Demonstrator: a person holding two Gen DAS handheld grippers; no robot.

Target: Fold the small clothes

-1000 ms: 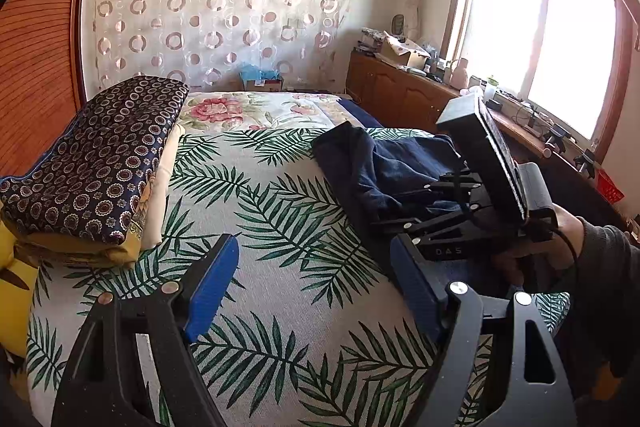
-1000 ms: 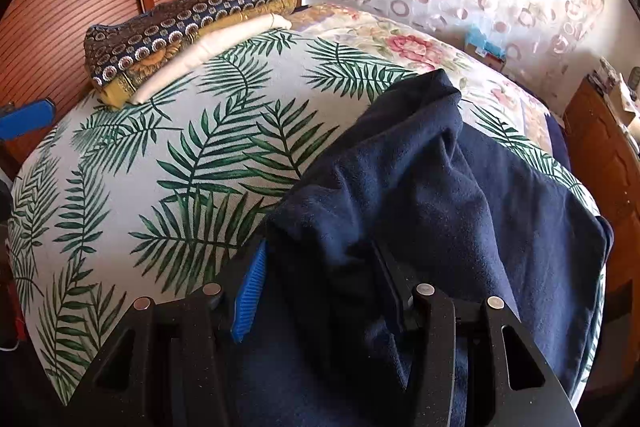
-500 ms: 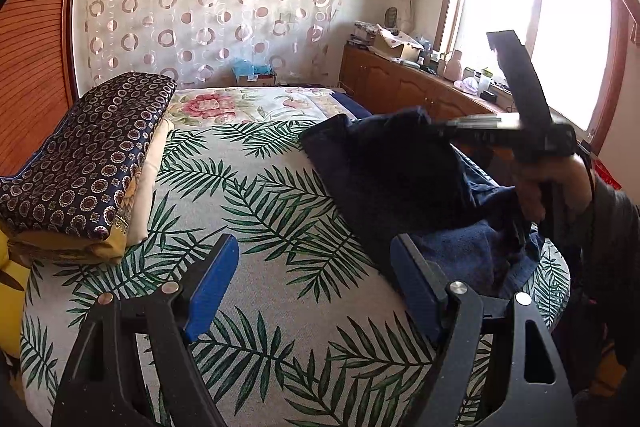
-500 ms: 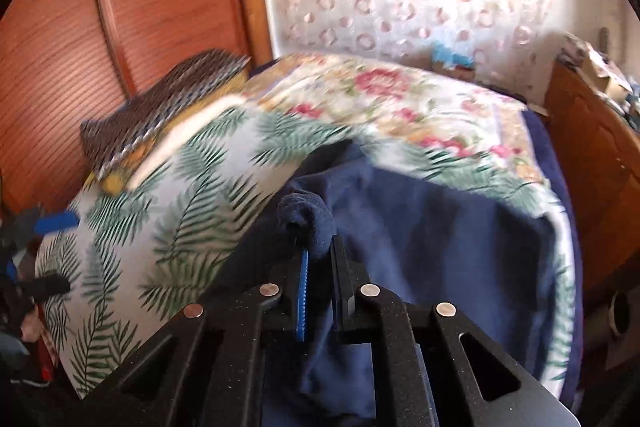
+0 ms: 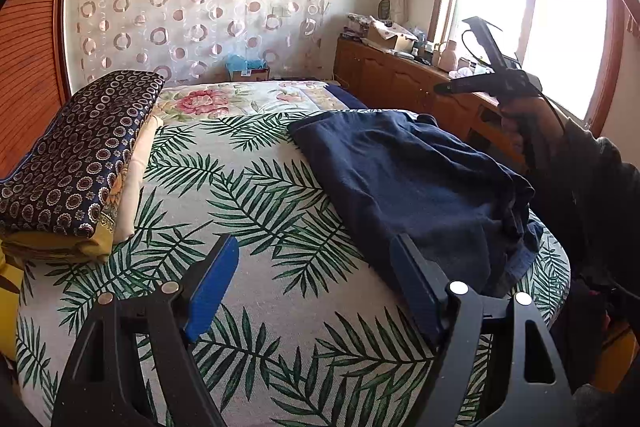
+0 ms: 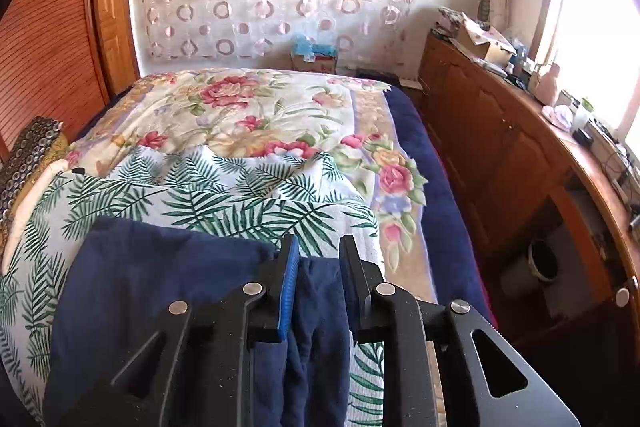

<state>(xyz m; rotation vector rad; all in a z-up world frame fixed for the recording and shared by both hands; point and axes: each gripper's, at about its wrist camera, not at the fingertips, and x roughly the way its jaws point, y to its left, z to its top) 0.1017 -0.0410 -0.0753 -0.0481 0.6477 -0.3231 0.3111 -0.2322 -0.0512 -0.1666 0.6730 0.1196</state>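
Now R gripper [image 6: 316,259] raised, tilted down, jaws opening, empty above navy garment [image 5: 400,167]; L gripper [image 5: 316,267] wide, empty.

Navy garment [image 5: 404,171] on green palm-leaf bedspread [image 5: 248,195]; circle-patterned navy folded bedding [image 5: 76,151].

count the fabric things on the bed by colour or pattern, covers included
plain navy garment: 1
navy ring-print folded bedding: 1
cream folded layer beside it: 1
palm-leaf cover: 1
rose-print cover: 1
plain navy sheet at the bed's edge: 1
total: 6
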